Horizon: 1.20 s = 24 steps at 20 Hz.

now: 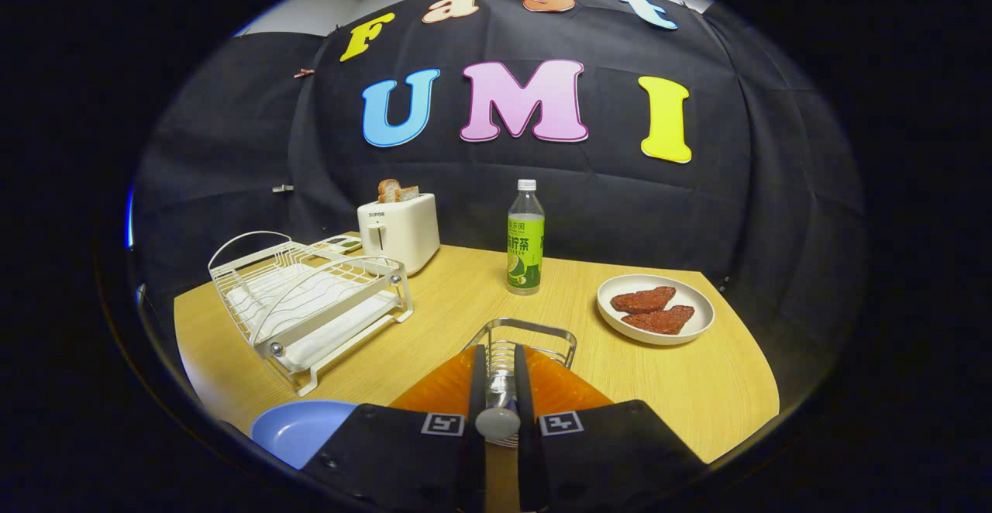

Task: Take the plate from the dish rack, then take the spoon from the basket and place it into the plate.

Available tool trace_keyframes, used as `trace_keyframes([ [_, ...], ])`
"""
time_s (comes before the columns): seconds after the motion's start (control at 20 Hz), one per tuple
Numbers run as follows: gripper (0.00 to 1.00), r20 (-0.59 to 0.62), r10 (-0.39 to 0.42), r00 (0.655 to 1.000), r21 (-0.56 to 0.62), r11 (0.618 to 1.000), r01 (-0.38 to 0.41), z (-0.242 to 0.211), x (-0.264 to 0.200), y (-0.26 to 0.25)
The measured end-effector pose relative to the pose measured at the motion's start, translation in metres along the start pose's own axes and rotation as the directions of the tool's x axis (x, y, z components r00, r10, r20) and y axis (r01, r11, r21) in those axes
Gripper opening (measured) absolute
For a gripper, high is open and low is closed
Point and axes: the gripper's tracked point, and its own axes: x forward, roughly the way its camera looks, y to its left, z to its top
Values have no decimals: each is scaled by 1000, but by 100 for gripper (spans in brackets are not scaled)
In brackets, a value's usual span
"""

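The spoon (498, 408), light, stiff and slippery, is clamped at its handle between the gripper (496, 389) fingers, above the wire basket (535, 339).

Bottle (525, 238) between toaster (400, 230) and dish (656, 308)

We're looking at a light wood-grain table (434, 319) backed by a wrinkly black cloth wall (744, 211), with a strip of plain white wall (325, 11) peeking above it.
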Motion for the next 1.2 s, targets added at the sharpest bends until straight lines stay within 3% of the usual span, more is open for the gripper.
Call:
trace_keyframes([
  [0.3,15,-29,2,1000,7,1000,-2,19,3,-6],
  [0.8,15,68,-8,998,-36,999,11,99,-12,-15],
  [1.2,15,143,49,989,-49,998,-42,163,-42,7],
])
